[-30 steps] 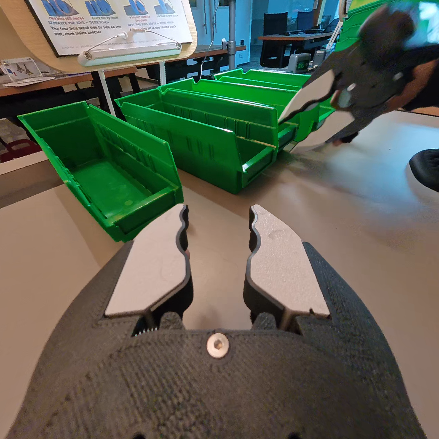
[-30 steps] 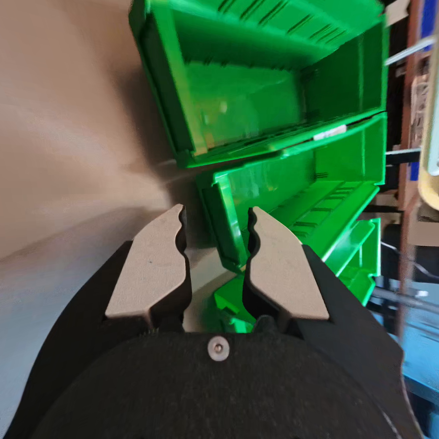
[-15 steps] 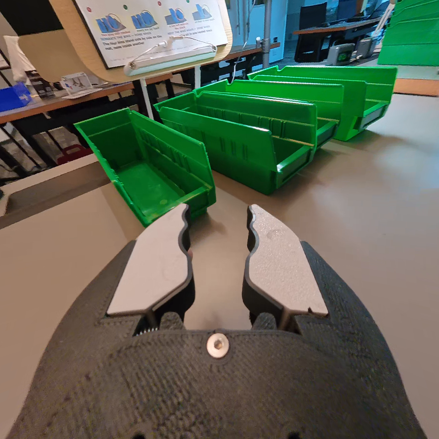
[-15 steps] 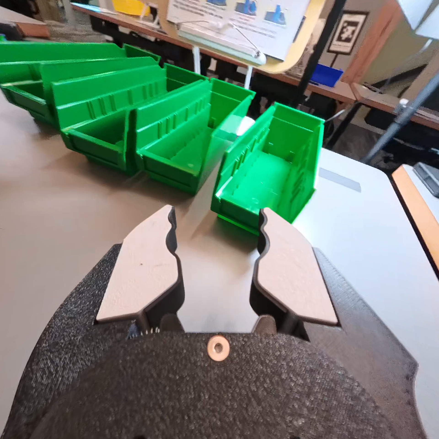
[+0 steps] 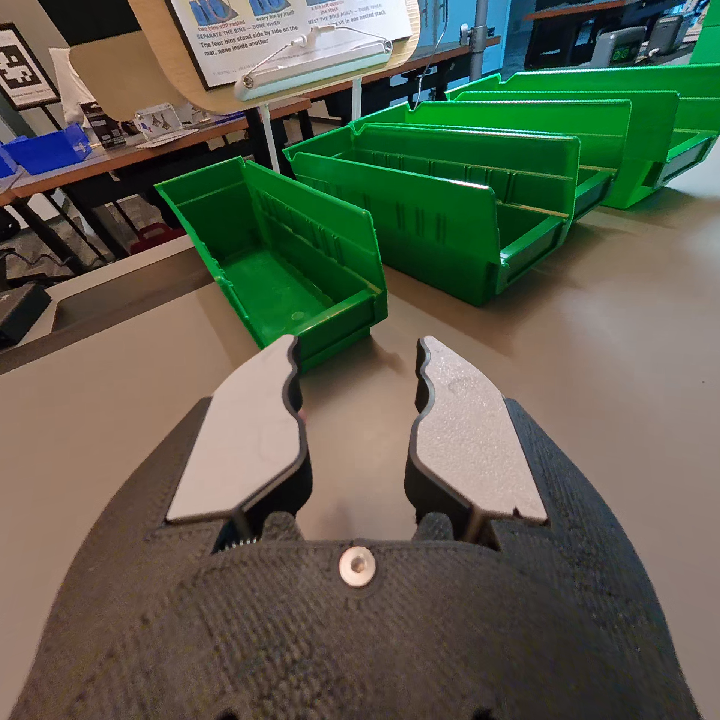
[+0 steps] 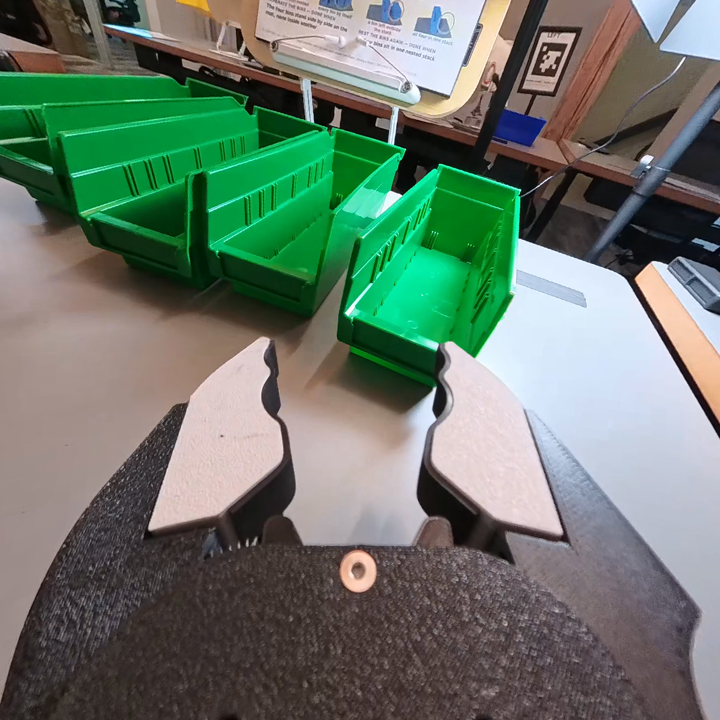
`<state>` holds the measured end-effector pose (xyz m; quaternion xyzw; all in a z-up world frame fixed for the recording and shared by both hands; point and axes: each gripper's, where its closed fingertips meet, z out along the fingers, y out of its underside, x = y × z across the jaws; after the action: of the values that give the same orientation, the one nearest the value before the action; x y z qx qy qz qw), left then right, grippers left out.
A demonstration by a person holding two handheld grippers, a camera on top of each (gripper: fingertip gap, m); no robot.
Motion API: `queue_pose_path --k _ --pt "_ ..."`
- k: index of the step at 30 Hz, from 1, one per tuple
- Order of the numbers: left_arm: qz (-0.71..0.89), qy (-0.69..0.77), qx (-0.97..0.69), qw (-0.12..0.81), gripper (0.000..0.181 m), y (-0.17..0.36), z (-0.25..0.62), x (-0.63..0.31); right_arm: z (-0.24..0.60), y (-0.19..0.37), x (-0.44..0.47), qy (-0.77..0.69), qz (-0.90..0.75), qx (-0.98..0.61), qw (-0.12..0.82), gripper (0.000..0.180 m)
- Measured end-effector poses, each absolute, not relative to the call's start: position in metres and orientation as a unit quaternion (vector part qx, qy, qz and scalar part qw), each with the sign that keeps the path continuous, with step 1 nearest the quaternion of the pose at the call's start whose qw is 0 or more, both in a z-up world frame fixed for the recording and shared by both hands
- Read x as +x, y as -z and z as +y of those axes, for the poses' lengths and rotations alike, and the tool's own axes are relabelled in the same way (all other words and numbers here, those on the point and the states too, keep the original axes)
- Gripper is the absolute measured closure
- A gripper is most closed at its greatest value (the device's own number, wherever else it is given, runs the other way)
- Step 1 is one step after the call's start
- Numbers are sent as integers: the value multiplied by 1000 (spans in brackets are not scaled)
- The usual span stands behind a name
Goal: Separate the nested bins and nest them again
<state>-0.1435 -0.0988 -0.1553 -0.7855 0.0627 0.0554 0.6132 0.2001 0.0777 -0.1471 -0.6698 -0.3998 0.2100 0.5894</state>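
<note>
Bins (image 6: 249, 233) side by side on table (image 6: 117, 350), clipboard stand (image 6: 374, 50) behind

Green bins (image 5: 296, 249): glossy smooth plastic. Table (image 5: 584, 370): smooth, slight sheen. Left gripper (image 5: 357, 374) body: rough matt black; pads (image 5: 467, 436) grainy grey.

Farthest bin (image 5: 662, 117) cut off by right edge in left wrist view; its front end out of frame. In right wrist view, two far bins (image 6: 78, 113) run off left edge. Instruction board (image 5: 280, 43) cropped at top in both views. Left tongs (image 5: 356, 383) tip covers near corner of short bin (image 5: 280, 272). Right tongs (image 6: 356, 383) tip overlaps that bin's front corner. Small items on back desk (image 5: 117, 156) too small to tell.
</note>
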Motion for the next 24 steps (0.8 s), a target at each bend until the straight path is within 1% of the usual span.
queue_pose_path --k 5,12,14,21,24 --pt "71 -54 -784 614 124 154 -99 -139 78 143 203 -202 -391 -663 606 102" --pt "87 -55 -776 622 126 148 -101 -132 79 145 203 -191 -391 -666 606 103" --pt "107 -58 -775 620 132 149 -101 -125 78 146 201 -185 -398 -664 605 104" --pt "133 -55 -784 603 140 160 -97 -113 75 145 200 -183 -405 -656 610 108" --pt "148 -41 -783 603 152 163 -93 -101 71 146 194 -175 -424 -643 613 116"
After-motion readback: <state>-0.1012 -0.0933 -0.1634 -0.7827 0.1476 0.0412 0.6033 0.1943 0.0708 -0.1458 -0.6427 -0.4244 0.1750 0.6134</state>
